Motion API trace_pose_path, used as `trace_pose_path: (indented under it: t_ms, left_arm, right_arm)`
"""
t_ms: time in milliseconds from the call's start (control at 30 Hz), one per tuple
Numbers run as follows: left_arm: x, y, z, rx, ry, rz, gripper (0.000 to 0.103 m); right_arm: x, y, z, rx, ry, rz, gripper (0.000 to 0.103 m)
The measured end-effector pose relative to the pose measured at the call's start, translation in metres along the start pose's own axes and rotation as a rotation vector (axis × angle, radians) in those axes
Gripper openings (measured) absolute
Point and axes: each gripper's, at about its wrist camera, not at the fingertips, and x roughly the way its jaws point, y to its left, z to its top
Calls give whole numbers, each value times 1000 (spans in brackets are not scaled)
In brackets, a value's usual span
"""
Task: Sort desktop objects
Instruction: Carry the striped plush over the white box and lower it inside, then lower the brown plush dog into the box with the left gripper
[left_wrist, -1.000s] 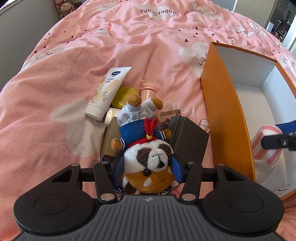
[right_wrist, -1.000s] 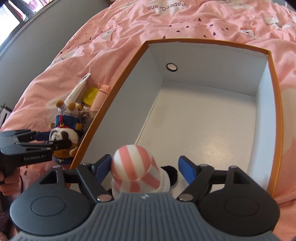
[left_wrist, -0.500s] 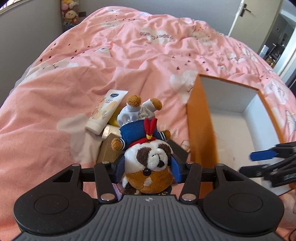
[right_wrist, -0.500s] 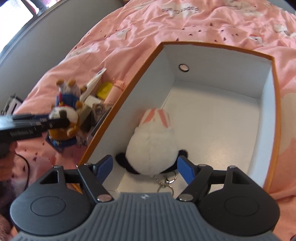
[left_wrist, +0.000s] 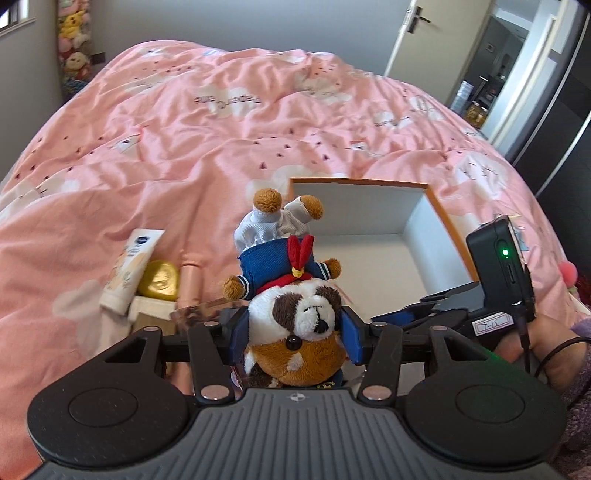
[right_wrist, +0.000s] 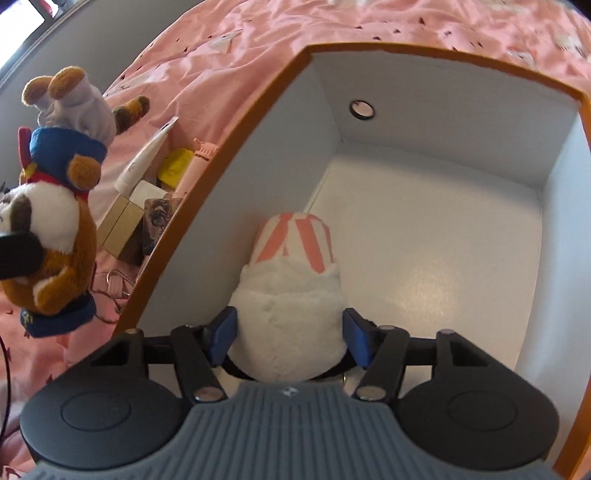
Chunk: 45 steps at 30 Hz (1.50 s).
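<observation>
as the left gripper (left_wrist: 293, 334) rose with the dog plush (left_wrist: 295, 325) pinched head-down, the orange box (left_wrist: 439, 210) moved from right of frame to directly behind the toy. the striped plush (right_wrist: 291, 295), dropped half a second earlier, lay on the box floor (right_wrist: 443, 266); the right gripper (right_wrist: 290, 341) flanked it again, but whether it pressed the toy could not be told. the dog judged next in.
</observation>
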Motion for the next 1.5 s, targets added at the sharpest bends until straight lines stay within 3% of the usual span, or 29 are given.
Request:
trace_pose_path:
  t_ms: [200, 267, 333, 467, 700, 967, 1500]
  left_arm:
    - [18, -32, 1, 107, 42, -52, 59]
    - [26, -43, -1, 143, 74, -69, 59]
    - [36, -55, -3, 192, 108, -77, 59]
    - [52, -71, -15, 297, 155, 11, 59]
    - [81, -90, -33, 442, 283, 72, 59]
    - [95, -90, -30, 408, 339, 108, 61]
    - [82, -91, -31, 398, 307, 83, 67]
  right_arm:
    - [-28, -19, -25, 62, 10, -46, 58]
    - [-36, -18, -32, 51, 21, -31, 52]
    - [-41, -14, -37, 52, 41, -23, 35]
    - [-45, -2, -46, -2, 6, -89, 35]
    - [-44, 8, -58, -43, -70, -144, 37]
    - [-45, 4, -55, -124, -98, -177, 34]
    - [-56, 2, -60, -161, -130, -126, 44]
